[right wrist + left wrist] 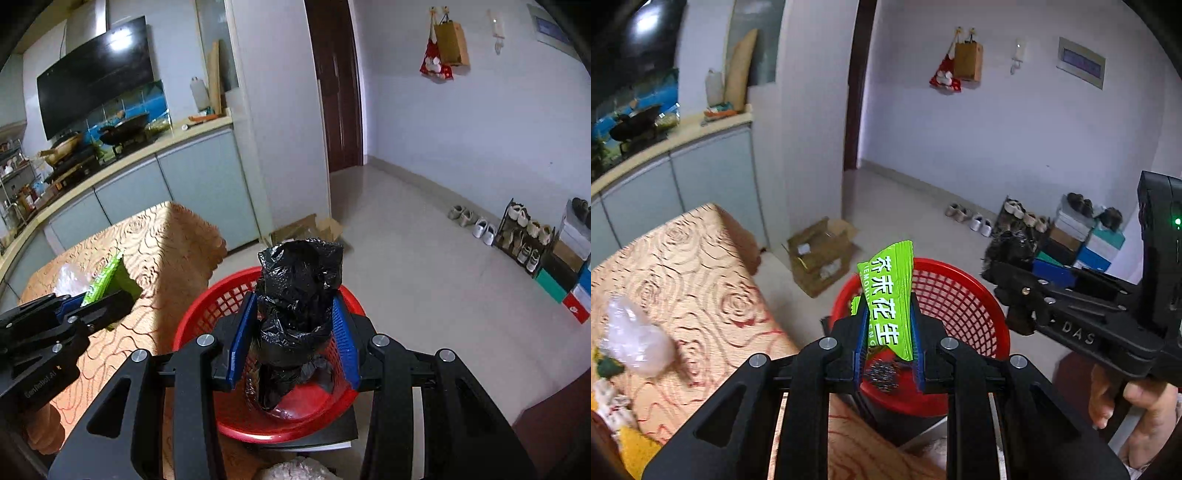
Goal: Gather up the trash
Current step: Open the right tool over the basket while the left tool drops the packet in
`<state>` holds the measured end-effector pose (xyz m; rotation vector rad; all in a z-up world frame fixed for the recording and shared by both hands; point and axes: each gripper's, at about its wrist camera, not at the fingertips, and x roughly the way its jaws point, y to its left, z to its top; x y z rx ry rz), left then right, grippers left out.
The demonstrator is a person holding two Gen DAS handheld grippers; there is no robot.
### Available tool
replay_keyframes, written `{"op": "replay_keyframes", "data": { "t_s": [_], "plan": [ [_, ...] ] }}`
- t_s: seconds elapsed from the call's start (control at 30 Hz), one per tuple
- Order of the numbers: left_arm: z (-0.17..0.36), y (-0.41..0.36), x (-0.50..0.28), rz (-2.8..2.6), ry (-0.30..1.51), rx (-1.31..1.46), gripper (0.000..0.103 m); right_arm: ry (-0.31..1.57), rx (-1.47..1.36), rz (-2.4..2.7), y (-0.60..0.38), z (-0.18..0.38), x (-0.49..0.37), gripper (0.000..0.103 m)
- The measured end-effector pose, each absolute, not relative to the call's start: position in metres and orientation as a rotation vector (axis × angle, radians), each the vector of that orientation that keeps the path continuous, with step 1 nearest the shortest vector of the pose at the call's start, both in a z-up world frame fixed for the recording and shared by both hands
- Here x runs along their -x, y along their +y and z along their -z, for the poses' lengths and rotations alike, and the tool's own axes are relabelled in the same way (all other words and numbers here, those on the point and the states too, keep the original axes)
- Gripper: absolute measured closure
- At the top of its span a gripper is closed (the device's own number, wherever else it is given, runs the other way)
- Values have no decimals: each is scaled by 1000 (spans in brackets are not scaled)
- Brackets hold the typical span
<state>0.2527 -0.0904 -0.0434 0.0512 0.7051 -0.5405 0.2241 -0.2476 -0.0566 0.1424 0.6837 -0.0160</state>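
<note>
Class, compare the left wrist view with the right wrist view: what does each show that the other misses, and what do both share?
Only the left wrist view shows clear crumpled plastic on the table and the printing on the green wrapper held in the left gripper.
Only the right wrist view shows the stove with pans and range hood.
Both show the red basket, the right gripper shut on black plastic, and the patterned table.

Green snack wrapper (886, 295): thin glossy plastic film, creased, printed. Black bag (297, 295): crinkled shiny plastic film. Red basket (964, 295): moulded plastic mesh, slight sheen. Left gripper (888, 332): matt black plastic with bright metal screws; fingers (862, 332) faced in ribbed blue. Tablecloth (683, 266): patterned cloth with a soft sheen. Floor (424, 236): smooth, glossy tile.
</note>
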Motion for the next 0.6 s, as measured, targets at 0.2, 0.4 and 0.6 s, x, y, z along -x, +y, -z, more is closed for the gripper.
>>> {"op": "replay_keyframes", "data": {
  "t_s": [0.2, 0.4, 0.6],
  "plan": [
    [63, -105, -268, 587, 764, -38, 85, 742, -152, 9, -255, 72, -236, 63],
    [80, -115, -277, 600, 808, -33, 81, 795, -154, -1, -259, 89, -246, 63],
    [85, -120, -282, 609, 815, -31, 65, 815, -164, -23, -260, 96, -251, 62]
  ]
}}
